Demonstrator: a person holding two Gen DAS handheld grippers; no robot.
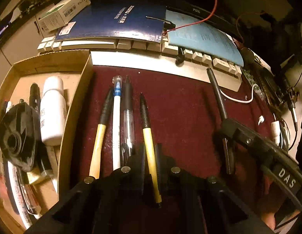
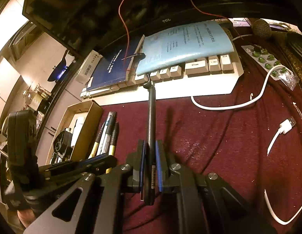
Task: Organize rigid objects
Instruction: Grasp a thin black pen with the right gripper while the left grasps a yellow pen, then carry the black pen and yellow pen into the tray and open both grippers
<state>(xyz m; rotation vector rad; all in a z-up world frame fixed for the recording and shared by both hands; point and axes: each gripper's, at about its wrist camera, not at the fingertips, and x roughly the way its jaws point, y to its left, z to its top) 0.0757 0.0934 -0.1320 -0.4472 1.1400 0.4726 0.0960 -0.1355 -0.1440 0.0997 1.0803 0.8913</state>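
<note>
On the maroon cloth (image 1: 180,107), my left gripper (image 1: 150,152) is shut on a yellow pen with a black cap (image 1: 145,117) that points away from me. Just left of it lie three more pens side by side: a yellow and black one (image 1: 100,136), a white one with a blue cap (image 1: 116,120) and a clear black one (image 1: 128,117). My right gripper (image 2: 151,146) is shut on a slim black pen (image 2: 151,113), whose tip reaches toward the keyboard. That right gripper (image 1: 228,136) and its black pen (image 1: 216,89) also show at the right of the left wrist view.
An open cardboard box (image 1: 78,89) at the left holds a white bottle (image 1: 52,109), a black plastic part (image 1: 16,136) and several pens. Behind the cloth lies a keyboard (image 1: 131,44) under a dark blue book (image 1: 112,21) and a light blue booklet (image 1: 201,33). A white USB cable (image 2: 238,103) and a pill blister (image 2: 267,58) sit at the right.
</note>
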